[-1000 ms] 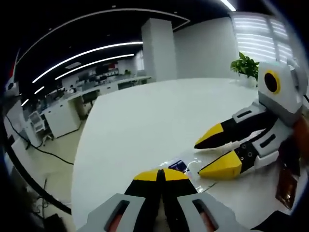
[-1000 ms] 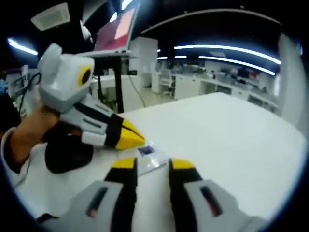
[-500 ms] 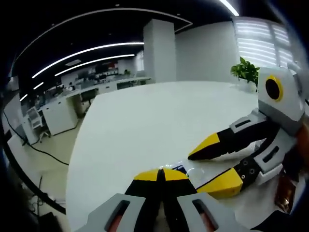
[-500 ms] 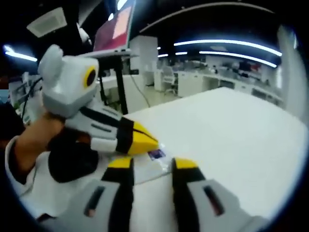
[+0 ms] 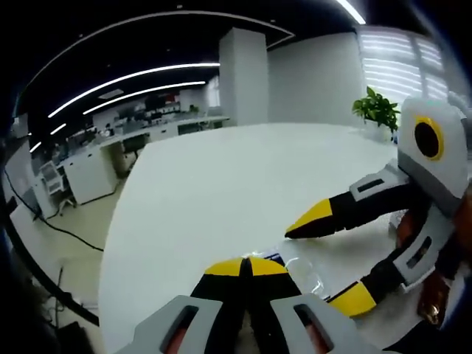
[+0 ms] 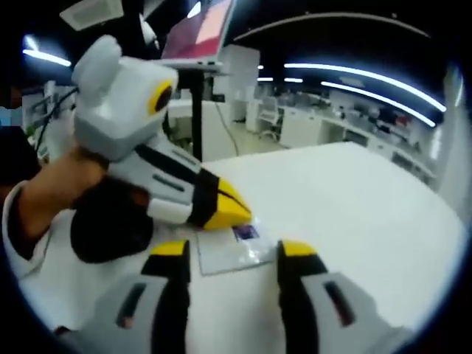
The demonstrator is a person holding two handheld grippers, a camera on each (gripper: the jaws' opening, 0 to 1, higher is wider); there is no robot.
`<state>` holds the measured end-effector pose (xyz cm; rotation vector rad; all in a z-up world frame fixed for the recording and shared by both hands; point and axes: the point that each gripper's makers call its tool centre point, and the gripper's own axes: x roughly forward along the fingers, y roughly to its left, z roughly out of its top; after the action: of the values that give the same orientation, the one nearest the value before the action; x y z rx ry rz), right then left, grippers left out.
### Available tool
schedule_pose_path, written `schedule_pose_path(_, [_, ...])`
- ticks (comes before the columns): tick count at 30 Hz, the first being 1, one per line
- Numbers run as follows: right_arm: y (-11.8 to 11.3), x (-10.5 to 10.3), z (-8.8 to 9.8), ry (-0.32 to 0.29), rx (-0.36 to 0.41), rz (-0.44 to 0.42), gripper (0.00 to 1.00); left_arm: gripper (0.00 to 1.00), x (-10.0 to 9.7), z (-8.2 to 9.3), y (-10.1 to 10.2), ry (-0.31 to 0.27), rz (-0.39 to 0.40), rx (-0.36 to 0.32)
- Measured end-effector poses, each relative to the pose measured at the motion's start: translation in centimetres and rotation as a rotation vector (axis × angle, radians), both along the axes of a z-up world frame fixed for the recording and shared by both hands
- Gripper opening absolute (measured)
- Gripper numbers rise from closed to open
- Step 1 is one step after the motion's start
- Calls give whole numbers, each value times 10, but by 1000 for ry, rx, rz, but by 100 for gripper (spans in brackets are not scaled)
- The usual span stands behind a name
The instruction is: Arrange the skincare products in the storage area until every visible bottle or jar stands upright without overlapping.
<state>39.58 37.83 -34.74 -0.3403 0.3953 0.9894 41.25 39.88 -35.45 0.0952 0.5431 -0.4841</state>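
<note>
- Lying flat on the white worktop [image 5: 221, 192] is a clear, flat skincare packet [image 6: 230, 253] with a small blue label at one end, close to the person's edge of the surface.
- The left tool [image 5: 247, 267] has its yellow-tipped jaws pressed together, and the tips sit at the near end of the packet [image 5: 295, 267]; whether they actually pinch it or just rest on it I cannot tell.
- From the right gripper view the same left tool [image 6: 225, 210] comes in from the left side, jaws closed, its yellow tip touching the labelled end of the packet.
- A hand [image 6: 63, 188] grips the grey body of that tool, with a white sleeve [image 6: 22, 236] at the wrist.
- The right tool [image 6: 234, 251] is spread wide, one jaw on either side of the packet, not touching it as far as I can see.
- In the left gripper view the right tool [image 5: 328, 258] reaches in from the right, jaws well apart, one above and one below the packet's far end.
- A potted green plant [image 5: 377, 109] stands at the far side of the worktop near a window with blinds.
- A laptop [image 6: 199, 33] with a reddish screen sits on a black stand behind the left tool.
- Rows of office desks and long ceiling lights fill the background.
</note>
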Motion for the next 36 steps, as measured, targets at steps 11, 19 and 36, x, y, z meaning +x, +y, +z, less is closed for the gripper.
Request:
schedule_pose_path(11, [-1, -2, -2, 53, 5, -15, 40, 0, 1, 0, -1, 18, -4, -16])
schedule_pose_path(19, [2, -2, -3, 73, -22, -29, 39, 0, 2, 1, -1, 16, -6, -22])
schedule_pose_path(36, [18, -24, -4, 28, -33, 80, 3, 0, -3, 0, 0, 8, -6, -4])
